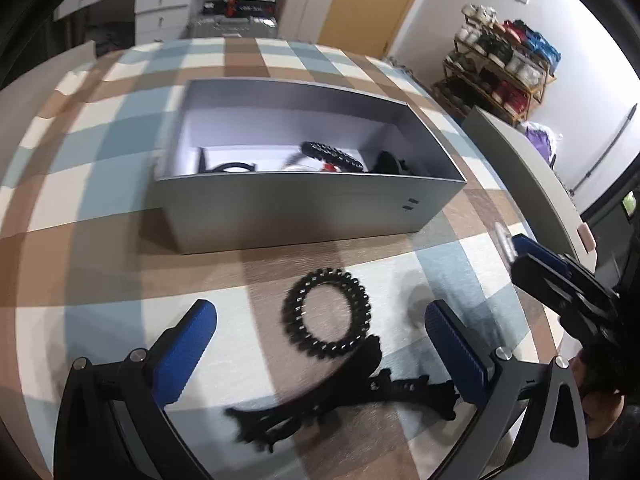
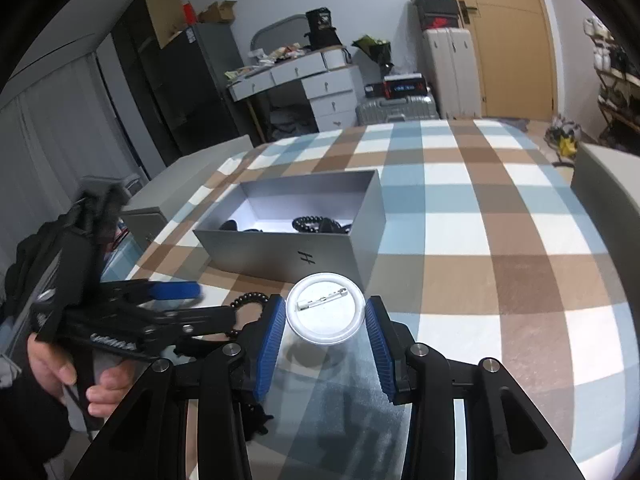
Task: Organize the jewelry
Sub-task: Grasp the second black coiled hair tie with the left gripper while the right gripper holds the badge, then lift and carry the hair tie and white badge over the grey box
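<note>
Right tool (image 2: pixel 325 320) pinching round badge (image 2: pixel 325 314) pin-side up, left tool (image 1: pixel 320 332) spread over black hair clip (image 1: pixel 344 404) lying crosswise

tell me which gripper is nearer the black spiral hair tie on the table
Left. The left gripper is open with the hair tie between its fingers; the right gripper, off to the side, holds a round pin badge.

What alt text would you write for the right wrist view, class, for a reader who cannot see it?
The right gripper holds a round white pin badge above a checked tablecloth, its pin side facing the camera. Behind it stands an open grey box; the left gripper is at left.
</note>
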